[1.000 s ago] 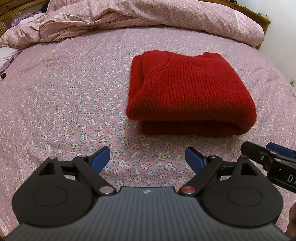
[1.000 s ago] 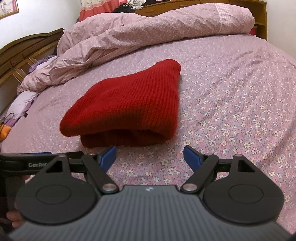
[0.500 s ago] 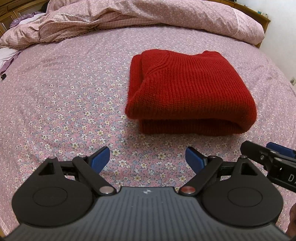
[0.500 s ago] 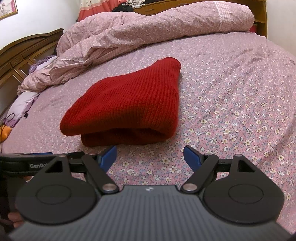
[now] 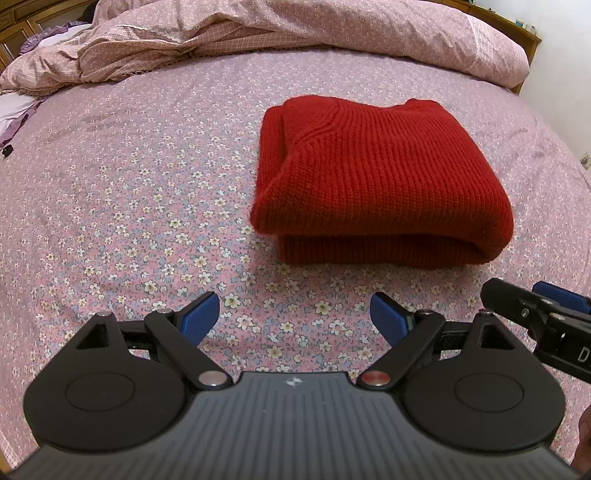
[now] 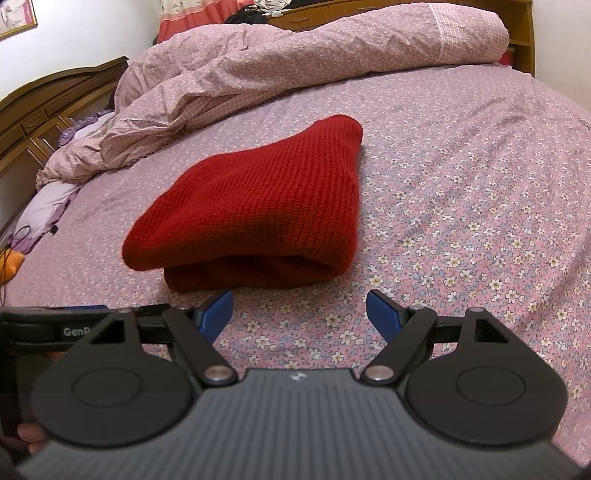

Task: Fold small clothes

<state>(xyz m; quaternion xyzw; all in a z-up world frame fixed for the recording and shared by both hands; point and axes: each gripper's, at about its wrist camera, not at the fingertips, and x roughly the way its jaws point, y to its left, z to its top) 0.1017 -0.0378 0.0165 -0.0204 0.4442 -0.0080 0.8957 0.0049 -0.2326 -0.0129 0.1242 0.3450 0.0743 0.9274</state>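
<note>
The red sweater (image 5: 380, 177) lay folded, so its inner layers and underside were out of sight. In the left wrist view the right gripper (image 5: 546, 314) was cut off by the picture's right edge, its lettering unreadable past one character. In the right wrist view the left gripper (image 6: 55, 321) ran off the left edge, its label broken mid-word. The quilt (image 6: 295, 55) covered the bed's far edge, and the framed picture (image 6: 14, 18) was cropped at the corner.
</note>
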